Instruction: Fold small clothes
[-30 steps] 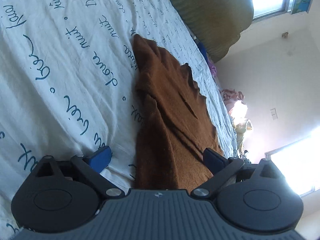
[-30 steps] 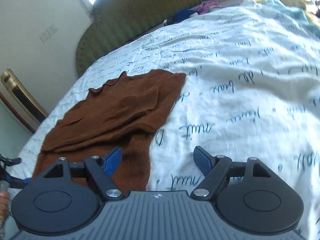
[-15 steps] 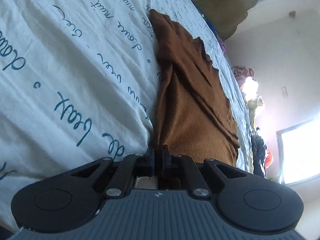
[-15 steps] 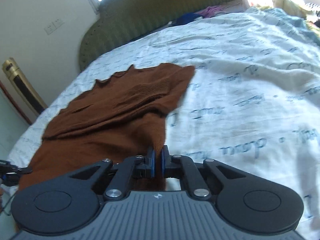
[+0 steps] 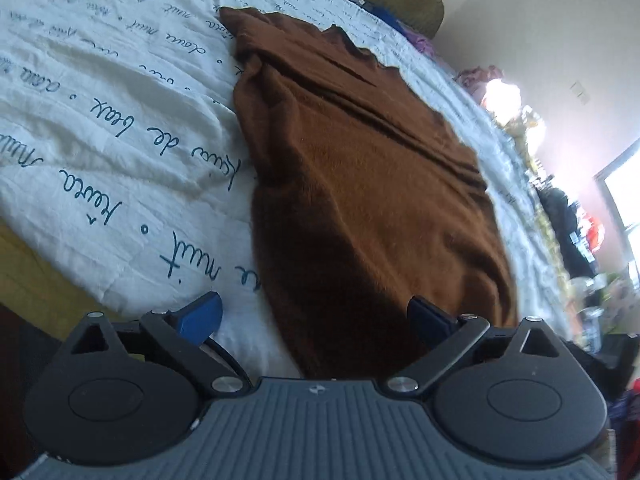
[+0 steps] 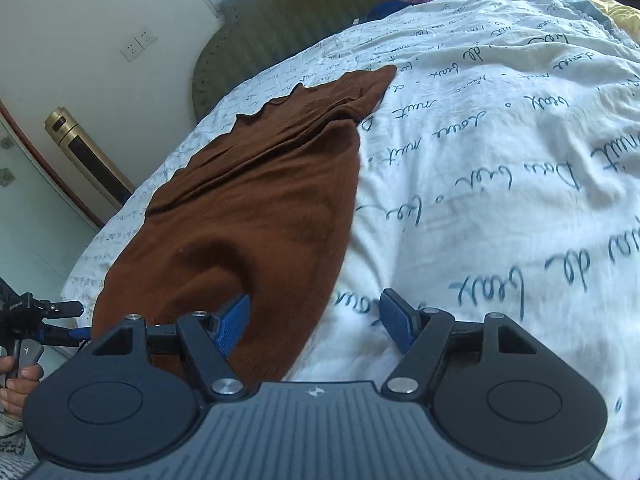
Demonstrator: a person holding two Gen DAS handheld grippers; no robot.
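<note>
Broadly, one bed (image 5: 100,128), covered by a white sheet printed with blue script, carried one brown garment (image 5: 360,184) lying flat near its foot edge, its scalloped hem toward the single green padded headboard (image 6: 280,12). Only the right wrist view showed the gold tower appliance (image 6: 86,156) by the wall, the wall sockets (image 6: 138,45) and a hand (image 6: 18,380) on the other tool's grip, while only the left view showed clutter along the far wall. Two claws had just been opening: the left claw (image 5: 316,316) stood wide and the right claw (image 6: 316,322) fairly wide, each straddling a near garment edge, gripping nothing.
</note>
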